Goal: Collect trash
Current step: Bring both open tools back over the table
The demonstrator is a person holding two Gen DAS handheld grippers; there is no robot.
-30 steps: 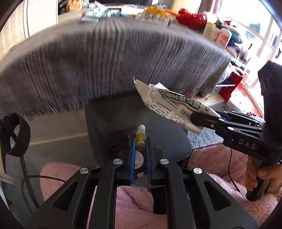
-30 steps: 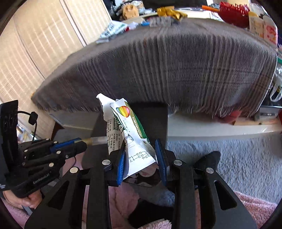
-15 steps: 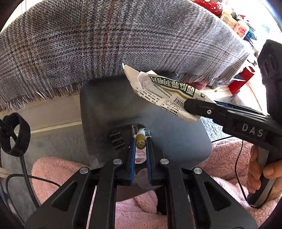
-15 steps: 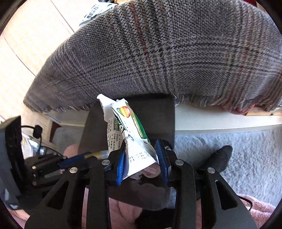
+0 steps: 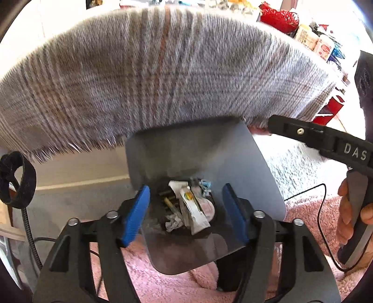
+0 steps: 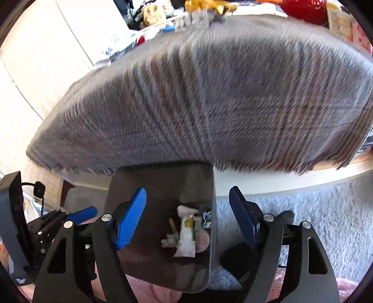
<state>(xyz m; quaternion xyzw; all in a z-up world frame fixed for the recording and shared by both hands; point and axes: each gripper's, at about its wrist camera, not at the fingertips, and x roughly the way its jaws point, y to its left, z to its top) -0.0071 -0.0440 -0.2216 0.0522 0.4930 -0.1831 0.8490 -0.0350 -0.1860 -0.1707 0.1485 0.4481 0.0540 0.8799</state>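
A grey bin (image 5: 186, 149) stands below both grippers, under the table's edge. In it lie a white and green wrapper (image 5: 194, 211), a small yellow tube (image 5: 169, 205) and crumpled paper (image 5: 173, 222). My left gripper (image 5: 186, 215) hangs over the bin's mouth, its jaws opening with nothing between the blue pads. One black finger (image 5: 300, 131) of my right gripper reaches in from the right, held by a hand (image 5: 349, 209). In the right wrist view my right gripper (image 6: 186, 220) is also opening and empty above the bin (image 6: 163, 181), with the wrapper (image 6: 187, 235) and tube (image 6: 173, 225) below.
A grey plaid cloth (image 5: 163, 81) hangs over the table right behind the bin. Clutter lines the tabletop, including a red item (image 5: 277, 16). Pink fluffy fabric (image 5: 163, 284) lies near me, grey carpet (image 6: 303, 209) to the right. A black strap loop (image 5: 16, 179) dangles at left.
Both grippers have opened. The yellow tube has dropped from the left gripper and the wrapper from the right; both now lie in the bin.
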